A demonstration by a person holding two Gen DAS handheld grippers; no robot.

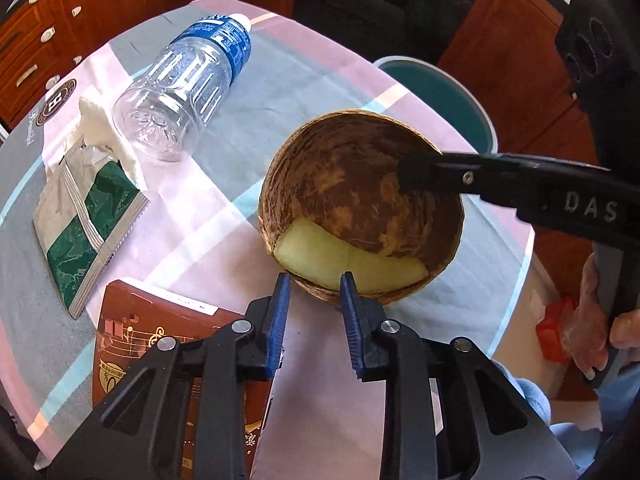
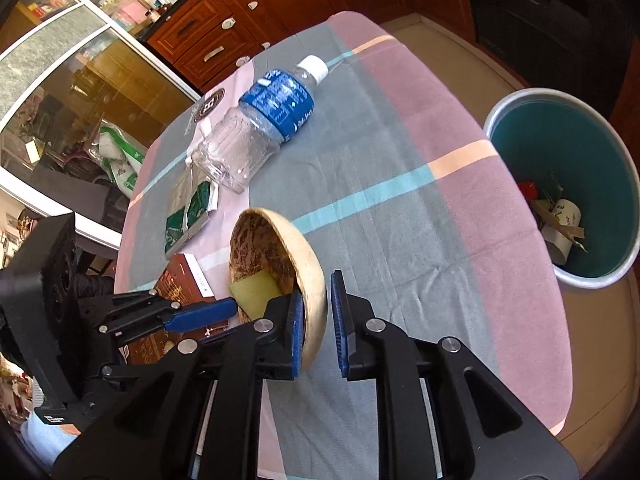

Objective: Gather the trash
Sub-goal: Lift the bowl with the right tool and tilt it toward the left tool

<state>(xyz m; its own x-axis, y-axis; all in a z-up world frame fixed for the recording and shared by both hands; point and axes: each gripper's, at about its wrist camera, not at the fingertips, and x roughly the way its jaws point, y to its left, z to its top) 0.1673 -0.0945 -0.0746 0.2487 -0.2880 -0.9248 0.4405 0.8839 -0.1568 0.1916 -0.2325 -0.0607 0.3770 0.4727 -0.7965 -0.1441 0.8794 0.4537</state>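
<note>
A brown wooden bowl [image 1: 352,184] stands tilted on the checked tablecloth, with a pale green peel [image 1: 340,260] lying inside it. My left gripper [image 1: 316,294] hovers at the bowl's near rim, its blue fingers a little apart with nothing pressed between them. In the right wrist view the bowl's wall [image 2: 314,280] sits between the fingers of my right gripper [image 2: 316,320]. One pad is inside the bowl and the other stands just clear of the outside. An empty plastic bottle [image 1: 188,76] and a green-and-white packet [image 1: 88,220] with a tissue [image 1: 102,128] lie to the left.
A teal bin [image 2: 580,148] with some rubbish in it stands on the floor beyond the table's right edge. A brown printed box [image 1: 160,340] lies by the left gripper. Wooden drawers [image 2: 208,28] line the far wall. A hand [image 1: 592,320] holds the right gripper's handle.
</note>
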